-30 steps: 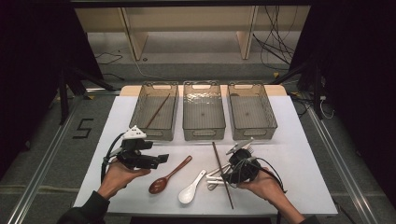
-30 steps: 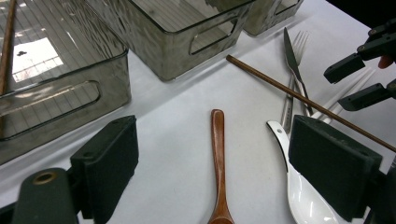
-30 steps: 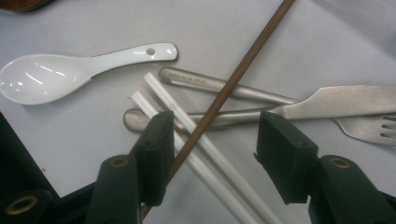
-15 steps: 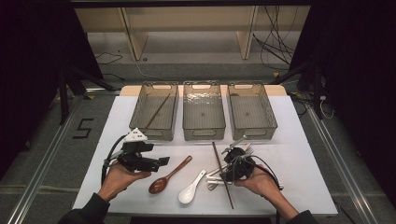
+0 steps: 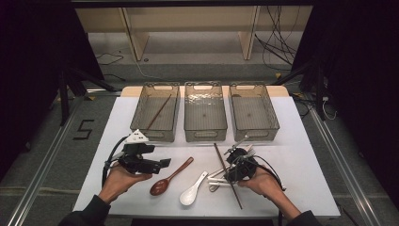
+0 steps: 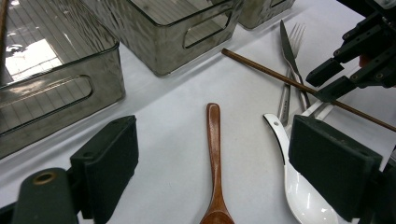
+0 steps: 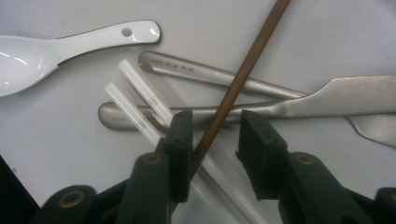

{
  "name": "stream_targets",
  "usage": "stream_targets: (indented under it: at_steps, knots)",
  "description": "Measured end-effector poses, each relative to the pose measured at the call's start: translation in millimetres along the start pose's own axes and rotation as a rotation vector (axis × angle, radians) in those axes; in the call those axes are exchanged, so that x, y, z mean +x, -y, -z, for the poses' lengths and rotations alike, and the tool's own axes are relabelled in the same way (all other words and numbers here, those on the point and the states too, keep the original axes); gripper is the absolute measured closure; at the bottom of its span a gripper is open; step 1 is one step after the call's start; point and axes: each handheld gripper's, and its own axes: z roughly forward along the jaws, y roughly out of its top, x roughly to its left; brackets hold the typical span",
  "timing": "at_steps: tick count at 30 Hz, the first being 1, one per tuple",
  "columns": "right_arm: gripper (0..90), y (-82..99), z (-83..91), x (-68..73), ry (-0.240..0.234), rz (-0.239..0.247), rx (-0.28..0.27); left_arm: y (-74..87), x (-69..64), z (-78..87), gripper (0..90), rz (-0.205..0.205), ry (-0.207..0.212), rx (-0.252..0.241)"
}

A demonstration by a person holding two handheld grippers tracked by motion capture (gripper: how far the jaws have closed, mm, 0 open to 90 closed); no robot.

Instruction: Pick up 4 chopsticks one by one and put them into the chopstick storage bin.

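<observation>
Right claw (image 7: 212, 135): low over the cutlery pile at the near right of the bench (image 5: 301, 155); its jaws have just been closing around the brown chopstick (image 7: 243, 77), which runs between them close to the left pad; a gap remains on the right, so no grip yet.
Brown chopstick: lies slantwise across two metal handles (image 7: 196, 70) and two white chopsticks (image 7: 140, 91).
Left claw (image 6: 212, 163): held wide open above the bench, nothing in it.
Wooden spoon (image 6: 215, 158): flat on the bench between the left claw's pads.
White spoon (image 5: 192, 190): just right of the wooden spoon.
Bins (image 5: 205, 134): three in a row at the far side; the left one holds another brown chopstick (image 5: 157, 113).
</observation>
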Motion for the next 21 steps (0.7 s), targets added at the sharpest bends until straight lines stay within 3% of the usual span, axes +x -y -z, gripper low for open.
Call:
stream_targets:
  at_steps: [11,21]
  knots:
    - [80.0,-1.2,-3.8,-2.3,-0.001,-0.029,0.029,0.0,-1.0,-0.6,15.6,0.0,0.001,-0.002]
    - [84.7,-2.1,-5.0,-2.7,0.007,-0.03,0.038,0.2,-0.2,-0.5,15.6,-0.005,0.001,0.008]
